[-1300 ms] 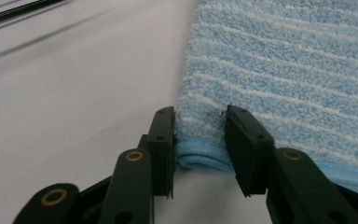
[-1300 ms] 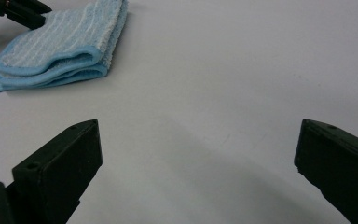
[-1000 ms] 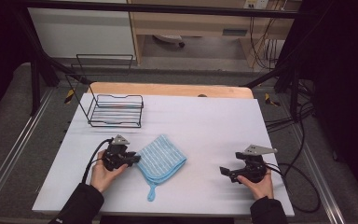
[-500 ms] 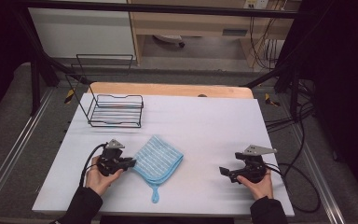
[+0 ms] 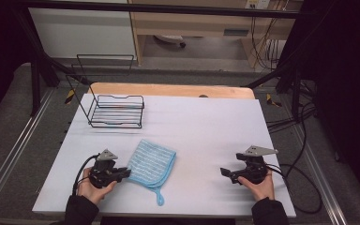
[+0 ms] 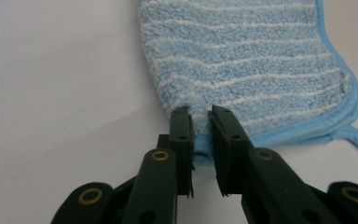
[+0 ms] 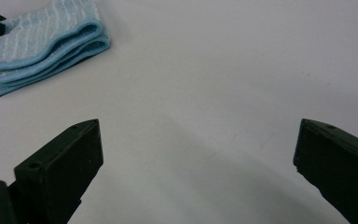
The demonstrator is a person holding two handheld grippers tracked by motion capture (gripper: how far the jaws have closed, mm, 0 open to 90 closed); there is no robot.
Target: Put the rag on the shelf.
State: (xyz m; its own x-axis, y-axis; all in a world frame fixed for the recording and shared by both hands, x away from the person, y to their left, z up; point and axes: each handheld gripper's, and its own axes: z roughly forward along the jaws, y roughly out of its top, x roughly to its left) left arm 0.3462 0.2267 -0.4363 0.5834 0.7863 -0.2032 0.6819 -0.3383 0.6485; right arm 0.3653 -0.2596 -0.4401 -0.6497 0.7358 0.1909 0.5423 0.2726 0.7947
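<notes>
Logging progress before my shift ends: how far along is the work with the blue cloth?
Done: the blue cloth lies folded on the table. In hand: the left hand-held gripper pinches its near corner. Left: the right hand-held gripper waits open, apart from it, and the wire rack holds nothing.

Blue white-striped cloth (image 5: pixel 150 161), black wire rack (image 5: pixel 116 111), white table (image 5: pixel 206 131)

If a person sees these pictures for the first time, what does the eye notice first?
Probably the folded blue striped cloth at the near middle of the white table, because the left gripper has just closed its jaws on its corner. The right gripper rests open at the near right, apart from the cloth. A black wire rack stands at the far left.
</notes>
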